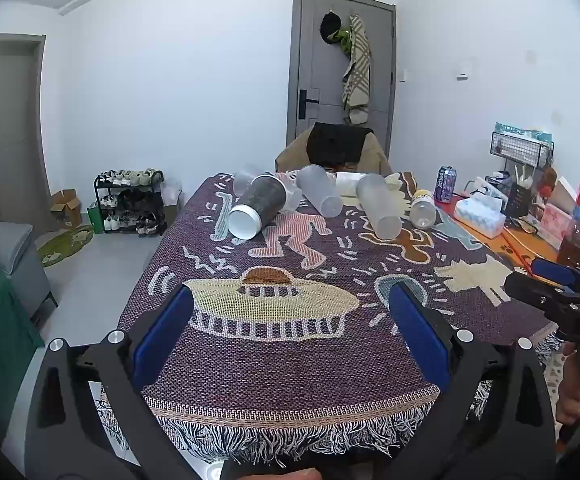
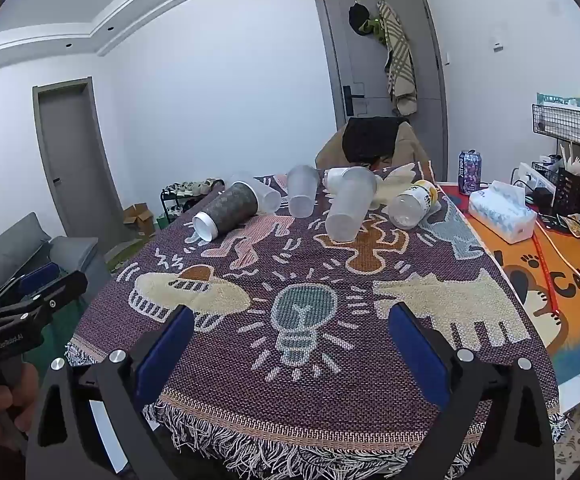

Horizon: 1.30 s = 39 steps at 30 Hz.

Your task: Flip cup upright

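Several cups lie on their sides at the far end of the patterned cloth (image 1: pixel 290 352). A dark cup with a white base (image 1: pixel 259 205) (image 2: pixel 228 213) lies at the far left. Two frosted clear cups (image 1: pixel 320 195) (image 1: pixel 379 205) lie beside it; they also show in the right wrist view (image 2: pixel 302 196) (image 2: pixel 349 209). A small clear cup with a yellow label (image 1: pixel 423 209) (image 2: pixel 412 205) lies at the right. My left gripper (image 1: pixel 290 320) is open and empty over the near cloth. My right gripper (image 2: pixel 292 326) is open and empty, to its right.
A tissue pack (image 2: pixel 504 210), a drink can (image 2: pixel 469 171), a wire rack (image 2: pixel 568 125) and boxes stand on the orange mat (image 2: pixel 570 280) at the right. A chair (image 1: pixel 336 148) stands behind the table. A shoe rack (image 1: pixel 130 202) and a sofa (image 1: pixel 6 264) stand to the left.
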{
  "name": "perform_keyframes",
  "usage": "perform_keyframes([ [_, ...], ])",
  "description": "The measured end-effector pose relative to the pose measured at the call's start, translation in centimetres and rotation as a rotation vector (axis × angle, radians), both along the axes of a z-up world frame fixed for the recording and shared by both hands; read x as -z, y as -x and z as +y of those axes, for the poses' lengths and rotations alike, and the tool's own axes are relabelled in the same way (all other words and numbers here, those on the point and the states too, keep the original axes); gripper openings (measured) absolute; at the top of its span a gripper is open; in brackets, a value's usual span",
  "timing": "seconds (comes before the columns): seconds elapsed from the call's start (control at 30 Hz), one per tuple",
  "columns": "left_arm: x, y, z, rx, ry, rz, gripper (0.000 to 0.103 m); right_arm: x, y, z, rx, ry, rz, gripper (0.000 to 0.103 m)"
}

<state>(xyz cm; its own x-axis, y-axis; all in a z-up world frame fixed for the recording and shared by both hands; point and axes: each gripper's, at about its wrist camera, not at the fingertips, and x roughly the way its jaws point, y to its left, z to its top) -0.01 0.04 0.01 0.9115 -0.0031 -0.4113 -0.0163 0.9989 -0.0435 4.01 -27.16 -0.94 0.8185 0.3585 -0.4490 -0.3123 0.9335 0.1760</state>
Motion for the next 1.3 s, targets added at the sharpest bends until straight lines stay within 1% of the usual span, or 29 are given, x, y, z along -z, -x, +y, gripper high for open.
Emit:
perform_keyframes([
  [0.6, 0.0, 0.0, 0.0, 0.001, -0.006, 0.002, 0.097, 0.0, 0.2, -0.2, 0.014, 0.004, 0.008, 0.095],
  [0.93, -0.1, 0.7, -1.1, 0.002, -0.007, 0.005, 0.097, 0.0, 0.3, -0.3, 0.018, 0.009, 0.002, 0.095],
  [1.3, 0.2, 0.4, -1.0, 0.008, -0.008, 0.006, 0.097, 0.1, 0.4, -0.4, 0.017, 0.004, 0.005, 0.095],
])
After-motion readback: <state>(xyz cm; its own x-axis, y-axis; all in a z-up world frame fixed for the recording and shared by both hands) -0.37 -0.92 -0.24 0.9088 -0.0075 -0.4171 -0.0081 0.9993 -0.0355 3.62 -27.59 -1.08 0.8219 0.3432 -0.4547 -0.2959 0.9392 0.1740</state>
